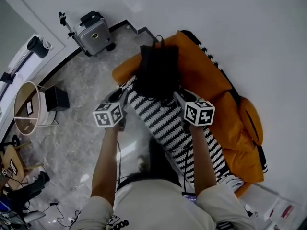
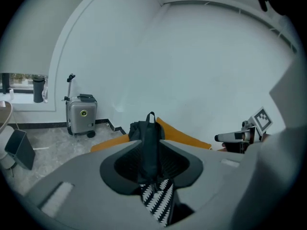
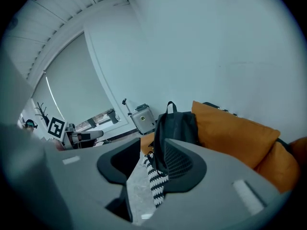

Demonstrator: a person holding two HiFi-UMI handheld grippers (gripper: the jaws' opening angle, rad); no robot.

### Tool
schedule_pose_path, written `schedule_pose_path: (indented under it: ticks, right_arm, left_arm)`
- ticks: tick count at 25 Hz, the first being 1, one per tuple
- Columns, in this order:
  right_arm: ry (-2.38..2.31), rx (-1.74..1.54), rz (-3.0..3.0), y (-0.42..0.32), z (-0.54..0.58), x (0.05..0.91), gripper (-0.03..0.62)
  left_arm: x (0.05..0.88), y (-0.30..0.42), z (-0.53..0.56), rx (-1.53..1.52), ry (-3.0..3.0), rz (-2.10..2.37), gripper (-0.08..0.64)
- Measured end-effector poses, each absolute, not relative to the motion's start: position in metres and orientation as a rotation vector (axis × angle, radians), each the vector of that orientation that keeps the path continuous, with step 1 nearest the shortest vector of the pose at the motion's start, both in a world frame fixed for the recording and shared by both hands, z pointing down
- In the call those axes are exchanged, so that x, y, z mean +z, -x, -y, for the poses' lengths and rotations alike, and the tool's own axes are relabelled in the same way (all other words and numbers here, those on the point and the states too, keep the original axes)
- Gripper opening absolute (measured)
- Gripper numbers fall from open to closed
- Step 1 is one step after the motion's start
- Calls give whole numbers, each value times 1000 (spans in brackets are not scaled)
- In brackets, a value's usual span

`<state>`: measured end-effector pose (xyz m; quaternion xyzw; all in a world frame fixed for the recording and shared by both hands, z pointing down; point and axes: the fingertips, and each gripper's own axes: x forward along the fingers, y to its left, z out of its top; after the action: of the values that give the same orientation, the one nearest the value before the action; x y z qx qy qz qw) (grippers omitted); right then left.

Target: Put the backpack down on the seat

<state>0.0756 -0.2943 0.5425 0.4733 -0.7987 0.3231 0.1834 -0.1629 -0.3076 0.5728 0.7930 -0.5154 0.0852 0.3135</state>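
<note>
The backpack (image 1: 158, 71) stands upright, long axis vertical, carry loop on top. It's plain black and soft-sided. It sits at the end of the orange seat (image 1: 211, 71), right at the edge of the striped blanket (image 1: 168, 123) (black-and-white zigzag). Your left gripper (image 2: 151, 157) is clenched on a black strap of it. Your right gripper (image 3: 151, 159) isn't gripping: the bag's edge lies against one jaw, with a gap beside the other. A grey suitcase (image 1: 93, 32) stands beyond.
</note>
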Motion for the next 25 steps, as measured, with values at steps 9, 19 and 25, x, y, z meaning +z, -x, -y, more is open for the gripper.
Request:
schedule_pose_path:
  ticks: [9,19,25]
  right_arm:
    - [-1414,777,2303,-75,232,490,103]
    - [-1483,672,2340,-65,153,437,12]
    - [-1504,530,2342,-63,107,407,3]
  left_arm:
    - [521,169,245,237,-2210,1394,61]
    - [472,183,162,300,-2353,1424,11]
    - [441,190,115,332,-2418,1505,11]
